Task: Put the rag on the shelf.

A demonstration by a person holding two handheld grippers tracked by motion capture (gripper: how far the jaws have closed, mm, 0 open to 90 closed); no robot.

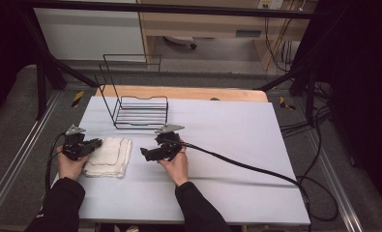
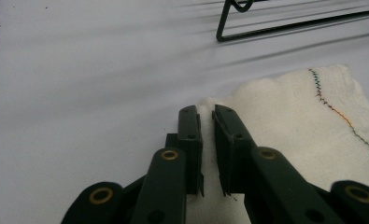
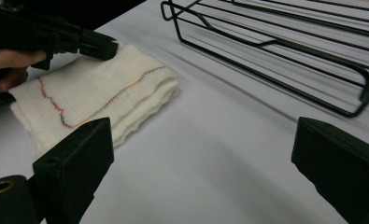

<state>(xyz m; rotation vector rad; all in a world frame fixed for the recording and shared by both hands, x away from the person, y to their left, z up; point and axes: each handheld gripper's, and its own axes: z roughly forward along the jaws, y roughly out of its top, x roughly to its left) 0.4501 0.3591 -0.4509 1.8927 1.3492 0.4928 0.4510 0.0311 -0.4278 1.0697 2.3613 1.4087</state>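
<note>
A folded cream cloth point(image 1: 110, 157) with a coloured stitched seam lies on the white table at the left. My left gripper point(image 1: 97, 143) lies low at its left edge, and its jaws point(image 2: 206, 112) are pinched on a fold at the cloth's point(image 2: 289, 121) corner. My right gripper point(image 1: 145, 154) points left at the cloth from just off its right side, jaws wide open with nothing between them point(image 3: 203, 135). In the right gripper view the cloth point(image 3: 93, 93) lies ahead at the left, with the left gripper point(image 3: 102, 49) on its far corner.
A black wire rack point(image 1: 141, 113) stands behind the cloth at the back of the white table point(image 1: 237, 140), close beyond both grippers point(image 3: 275, 51). The right gripper's cable point(image 1: 246, 166) trails across the table to the right edge.
</note>
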